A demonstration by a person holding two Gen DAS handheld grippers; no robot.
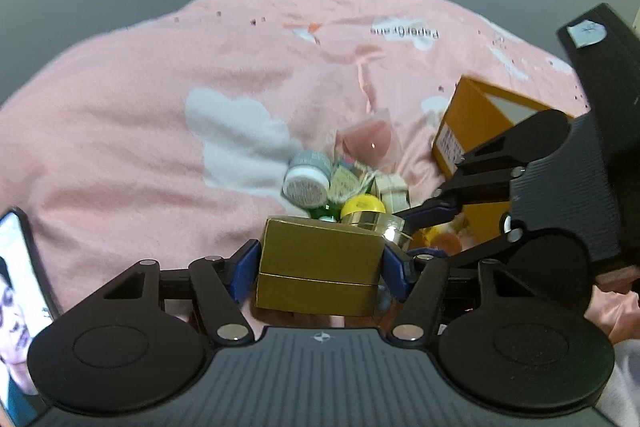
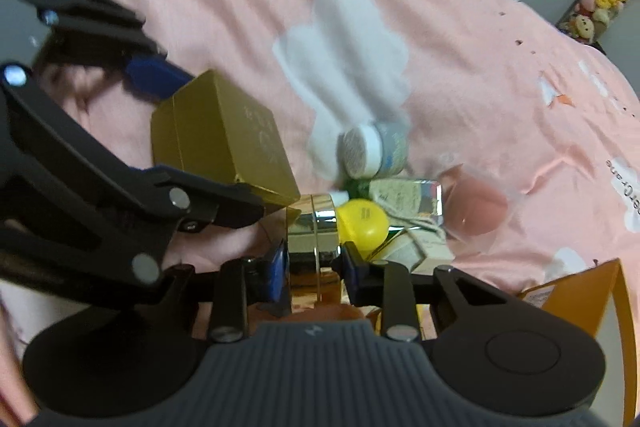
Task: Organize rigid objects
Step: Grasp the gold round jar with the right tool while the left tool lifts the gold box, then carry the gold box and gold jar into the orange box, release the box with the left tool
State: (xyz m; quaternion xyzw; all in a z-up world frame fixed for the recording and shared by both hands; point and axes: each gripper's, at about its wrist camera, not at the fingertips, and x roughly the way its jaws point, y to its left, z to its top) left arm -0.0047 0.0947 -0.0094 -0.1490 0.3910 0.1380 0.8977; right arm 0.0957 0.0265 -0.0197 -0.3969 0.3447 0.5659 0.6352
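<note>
Gold box between left tongs, bare pink blanket beyond.

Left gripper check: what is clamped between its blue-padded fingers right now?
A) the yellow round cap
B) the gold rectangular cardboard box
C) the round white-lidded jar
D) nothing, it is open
B: in the left wrist view the left gripper has both blue pads pressed against the sides of the gold rectangular cardboard box, while the round white-lidded jar and the yellow round cap lie beyond it on the pink blanket.
</note>
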